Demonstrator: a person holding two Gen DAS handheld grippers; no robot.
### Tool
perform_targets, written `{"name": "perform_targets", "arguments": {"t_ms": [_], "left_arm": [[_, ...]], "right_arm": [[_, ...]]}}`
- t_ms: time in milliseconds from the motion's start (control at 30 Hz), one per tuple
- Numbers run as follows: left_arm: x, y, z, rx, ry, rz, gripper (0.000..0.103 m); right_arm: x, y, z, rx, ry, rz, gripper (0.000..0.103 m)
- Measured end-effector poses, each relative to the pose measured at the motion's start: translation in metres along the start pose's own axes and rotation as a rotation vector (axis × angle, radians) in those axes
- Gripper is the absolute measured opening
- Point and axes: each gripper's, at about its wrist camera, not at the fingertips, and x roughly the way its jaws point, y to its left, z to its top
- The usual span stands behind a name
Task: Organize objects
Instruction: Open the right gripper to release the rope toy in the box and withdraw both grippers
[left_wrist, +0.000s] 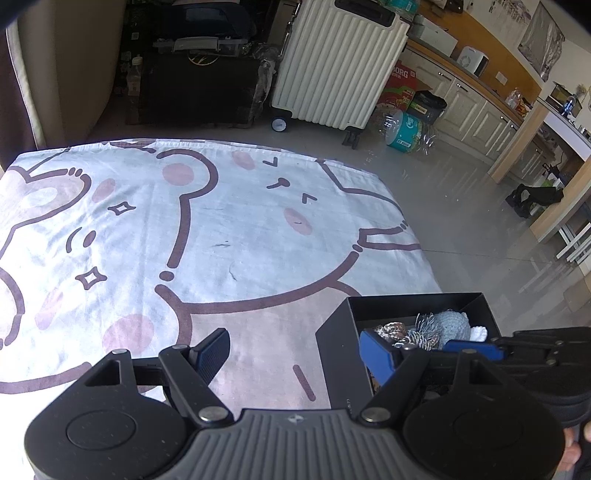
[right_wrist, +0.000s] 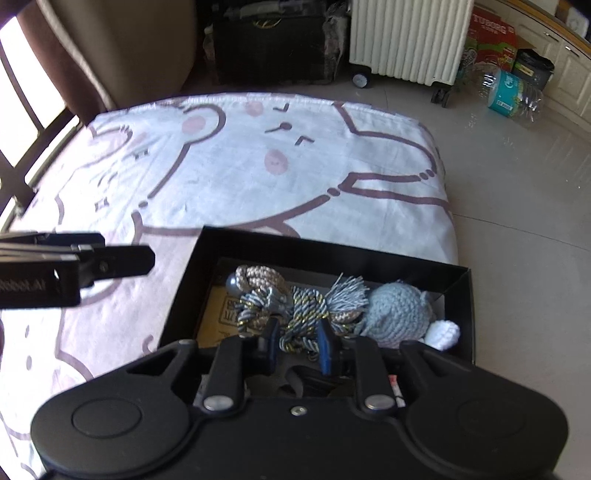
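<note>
1. Right claw: my jaws have closed onto the rope, pads pressing either side of its knotted middle, inside the box. Gripped there, I judge, so the tassels hang clear.
2. Left claw: jaws apart, holding nothing, one finger over the box's near wall, probably waiting to steady it.
3. Box: black, open-topped, on the blanket near its right edge. Also holds a grey knit toy with a white pompom, touching the rope's tassel; that tangle may drag along.
4. Blanket: cartoon print, otherwise bare.
5. Beyond, on the floor: suitcase, water bottles, well apart.
</note>
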Motion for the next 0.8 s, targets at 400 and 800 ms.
{"name": "perform_targets", "arguments": {"t_ms": [400,800], "left_arm": [[-0.018,-0.013,-0.001,0.099,0.001,0.037,0.078],[-0.055,-0.027,-0.005,0.183,-0.001,0.041,0.079]], "right_arm": [[-0.039,-0.014,-0.006,0.146,-0.127,-0.050,0.027],[-0.086,-0.014,-0.028,0.253,-0.204,-0.123,0.034]]}}
